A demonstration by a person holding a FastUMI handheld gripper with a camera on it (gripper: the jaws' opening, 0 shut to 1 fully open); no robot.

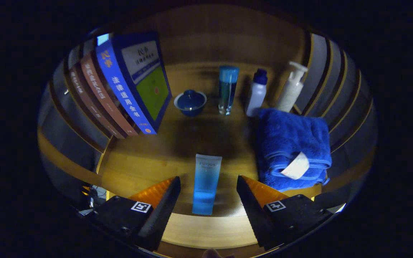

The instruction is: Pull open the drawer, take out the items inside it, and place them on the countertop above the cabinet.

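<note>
Here the blue tube (pixel 205 182) lies flat near the front edge of the wooden countertop (pixel 138 165), its long axis running front to back, between the spread fingers of the gripper (pixel 208 184), touching neither. A folded blue towel (pixel 292 147) sits toward the right edge; books (pixel 127 86) lean at the left, bottles along the back.

A tube (pixel 205 182) lies on the countertop (pixel 138 168) between the gripper (pixel 208 186) fingers, which stand apart. Ahead right lies a folded towel (pixel 292 143); beyond stand a lidded bowl (pixel 190 102), a bottle (pixel 227 89), a capped bottle (pixel 256 92), a pump bottle (pixel 292 87); ahead left lean books (pixel 127 86)
</note>
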